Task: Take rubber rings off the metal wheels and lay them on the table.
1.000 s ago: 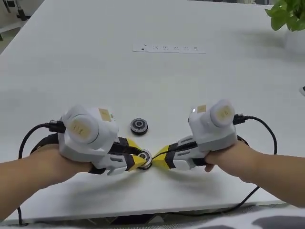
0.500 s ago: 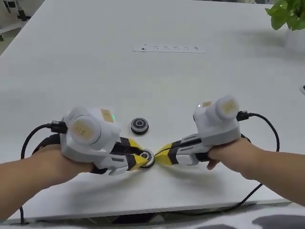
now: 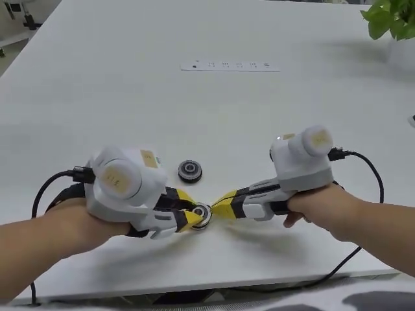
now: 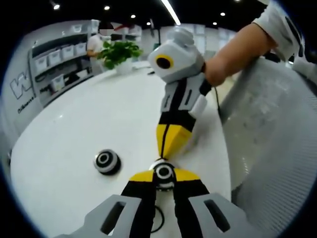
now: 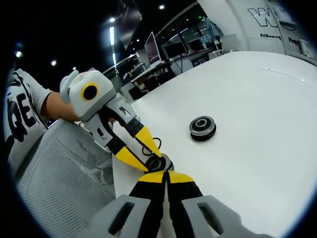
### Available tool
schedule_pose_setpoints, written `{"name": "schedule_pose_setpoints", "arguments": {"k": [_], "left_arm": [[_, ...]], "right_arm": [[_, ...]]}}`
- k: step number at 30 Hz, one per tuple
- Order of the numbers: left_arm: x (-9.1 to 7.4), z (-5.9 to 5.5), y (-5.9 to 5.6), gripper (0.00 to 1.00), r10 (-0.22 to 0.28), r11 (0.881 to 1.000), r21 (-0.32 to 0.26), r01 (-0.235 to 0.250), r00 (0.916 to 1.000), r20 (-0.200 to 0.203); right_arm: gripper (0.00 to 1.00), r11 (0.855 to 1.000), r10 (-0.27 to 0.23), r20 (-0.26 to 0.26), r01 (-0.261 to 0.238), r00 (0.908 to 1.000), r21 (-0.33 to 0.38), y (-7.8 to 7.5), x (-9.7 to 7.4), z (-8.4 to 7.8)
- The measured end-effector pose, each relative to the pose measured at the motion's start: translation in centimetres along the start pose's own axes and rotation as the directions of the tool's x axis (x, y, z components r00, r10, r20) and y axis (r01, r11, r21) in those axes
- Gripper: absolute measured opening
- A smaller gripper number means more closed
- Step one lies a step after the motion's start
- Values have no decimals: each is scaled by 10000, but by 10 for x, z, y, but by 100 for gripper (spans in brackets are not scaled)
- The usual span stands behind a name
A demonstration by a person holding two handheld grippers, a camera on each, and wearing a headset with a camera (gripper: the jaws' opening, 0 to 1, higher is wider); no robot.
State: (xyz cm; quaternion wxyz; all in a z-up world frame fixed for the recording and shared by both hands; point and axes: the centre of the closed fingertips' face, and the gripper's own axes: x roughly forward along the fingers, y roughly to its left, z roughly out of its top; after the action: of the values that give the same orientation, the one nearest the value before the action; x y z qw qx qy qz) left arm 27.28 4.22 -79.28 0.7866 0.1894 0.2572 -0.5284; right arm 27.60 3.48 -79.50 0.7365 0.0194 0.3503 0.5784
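Head view: the left tongs (image 3: 194, 219) and the right tongs (image 3: 218, 208) meet tip to tip near the front edge of the white desk (image 3: 130, 97). The left pair is clamped on a small metal wheel (image 3: 200, 214), held just above the desk. The right pair's yellow tips are pressed together into a point that touches the wheel's edge. A second wheel (image 3: 189, 170) lies flat on the desk just behind the tongs, dark rubber ring around it. Farther back lie a white power strip (image 3: 230, 65) and, at the far right corner, a green plant (image 3: 389, 19).

Left gripper view: the two yellow tips grip the small metal wheel (image 4: 164, 172) from either side, jaws parted only by its width. The right tongs (image 4: 168, 148) come down from above, closed, their point on the wheel's rim — whether it pinches the rubber ring I cannot tell. The second wheel (image 4: 107, 161) sits apart on the desk.

Right gripper view: the jaws lie shut side by side, tips at the small metal wheel (image 5: 157, 162) that the left tongs (image 5: 151, 159) hold. The second wheel (image 5: 202, 127) rests farther out on the desk — untouched.
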Motion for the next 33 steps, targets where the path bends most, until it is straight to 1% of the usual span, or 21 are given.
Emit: {"name": "schedule_pose_setpoints", "arguments": {"k": [5,12,19,27,28,29,30,31,32,33], "left_arm": [[0,0,0,12,26,10000,63,-25,10000,-79],[0,0,-1,12,42,10000,90,-41,10000,-72],[0,0,0,12,51,10000,53,-51,10000,-55],[0,0,-1,12,34,10000,70,-34,10000,-48],[0,0,-1,12,27,10000,75,-27,10000,-48],[0,0,-1,12,22,10000,89,-22,10000,-47],[0,0,-1,12,33,9999,105,-32,10000,-49],[0,0,-1,12,25,9999,110,-24,10000,-59],[-1,0,0,12,51,10000,70,-50,10000,-60],[-1,0,-1,12,22,10000,86,-21,10000,-32]], "right_arm": [[0,9998,81,40,-82,10000,163,5,1,1],[0,9996,145,33,-146,9999,254,8,3,2],[0,9995,187,56,-188,9998,267,6,3,3],[0,9994,292,-14,-291,9996,165,8,6,4],[0,9993,334,-16,-334,9994,166,9,6,4],[0,9983,553,61,-554,9984,170,13,7,6],[0,9926,1174,230,-1181,9928,289,26,10,11],[0,9958,914,33,-914,9958,15,24,12,9],[0,9965,575,1,-574,9983,-613,19,11,13],[0,9967,712,-65,-713,9974,-383,22,12,12]]}}
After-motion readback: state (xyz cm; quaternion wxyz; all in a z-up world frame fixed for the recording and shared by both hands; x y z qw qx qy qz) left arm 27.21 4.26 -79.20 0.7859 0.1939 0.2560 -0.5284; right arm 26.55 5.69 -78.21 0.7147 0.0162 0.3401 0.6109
